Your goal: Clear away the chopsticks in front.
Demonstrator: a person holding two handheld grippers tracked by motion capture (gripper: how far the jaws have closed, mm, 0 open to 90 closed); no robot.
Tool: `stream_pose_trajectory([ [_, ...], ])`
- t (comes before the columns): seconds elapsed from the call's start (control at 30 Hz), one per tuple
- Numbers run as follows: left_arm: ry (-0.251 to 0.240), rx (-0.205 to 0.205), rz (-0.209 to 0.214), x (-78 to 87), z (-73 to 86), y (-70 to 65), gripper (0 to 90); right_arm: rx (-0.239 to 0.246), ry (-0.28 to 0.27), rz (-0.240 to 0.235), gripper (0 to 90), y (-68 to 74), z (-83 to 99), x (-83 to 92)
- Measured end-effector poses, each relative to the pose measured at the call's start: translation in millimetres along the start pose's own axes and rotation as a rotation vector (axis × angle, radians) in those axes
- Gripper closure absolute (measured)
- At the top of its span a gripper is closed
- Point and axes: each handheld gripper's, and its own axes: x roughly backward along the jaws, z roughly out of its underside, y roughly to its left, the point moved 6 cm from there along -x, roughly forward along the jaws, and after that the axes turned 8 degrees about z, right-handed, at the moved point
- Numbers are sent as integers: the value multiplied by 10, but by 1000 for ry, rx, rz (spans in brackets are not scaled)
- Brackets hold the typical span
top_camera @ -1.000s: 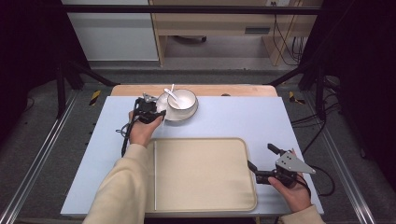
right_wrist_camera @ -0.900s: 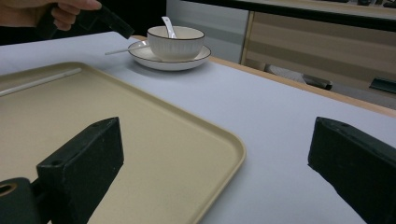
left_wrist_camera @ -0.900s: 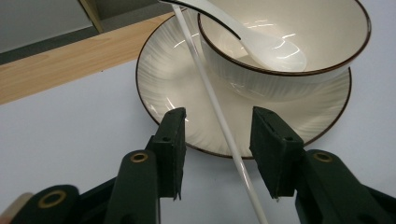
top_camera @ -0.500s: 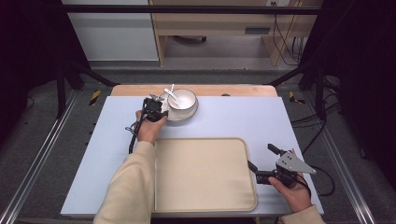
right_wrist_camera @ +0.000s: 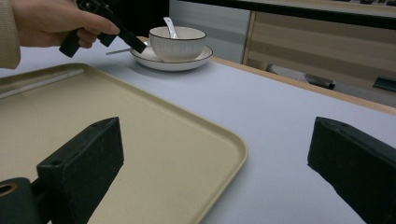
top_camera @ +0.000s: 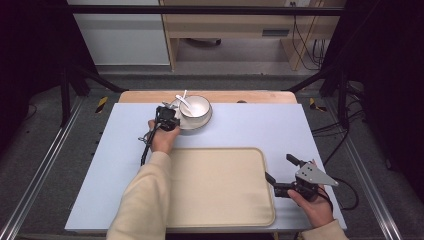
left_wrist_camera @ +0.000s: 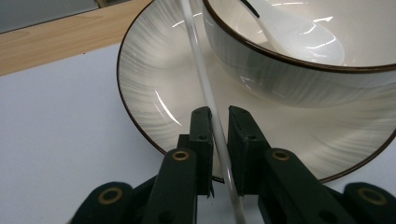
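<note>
Thin white rod (left_wrist_camera: 208,100) slants across the striped, dark-rimmed plate (left_wrist_camera: 154,88).

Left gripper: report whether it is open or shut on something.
Shut on the thin white rod. The left gripper has just been closing, and its pads now pinch the rod above the plate.

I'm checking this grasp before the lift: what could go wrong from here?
1. The left hand-held gripper has just been closing on a thin white stick that lies across the plate; so slim a thing could slip or swivel between the jaws.
2. The stick passes close to the bowl; swinging it might knock the bowl or its spoon.
</note>
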Motion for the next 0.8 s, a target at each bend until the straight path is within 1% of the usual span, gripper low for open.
stream_pose_trajectory([
  [0.17, -5, 27, -27, -3, -6, 11, 839, -2, 3, -1, 37, 2, 3, -2],
  [0.27, -3, 33, -41, 0, -5, 26, 850, -2, 4, -2, 36, 4, 5, -2],
  [0.3, -3, 33, -49, 6, -6, 35, 850, -2, 4, -2, 36, 4, 5, -2],
  [0.37, -14, 48, -62, 31, -13, 56, 852, -1, 5, -3, 36, 5, 7, -4],
  [0.43, -14, 55, -71, 71, -25, 76, 852, -2, 5, -3, 37, 5, 7, -4],
  [0.53, -24, 77, -79, 170, -55, 102, 853, -1, 5, -3, 37, 5, 7, -4],
  [0.6, -32, 71, -88, 252, -86, 106, 853, -2, 5, -3, 37, 6, 6, -5],
  [0.67, -38, 69, -102, 372, -114, 120, 854, 0, 6, -4, 37, 10, 6, -6],
  [0.73, -51, 76, -114, 458, -126, 140, 855, 4, 7, -6, 37, 14, 7, -5],
  [0.8, -69, 82, -116, 536, -135, 159, 855, 6, 7, -8, 37, 19, 6, -5],
])
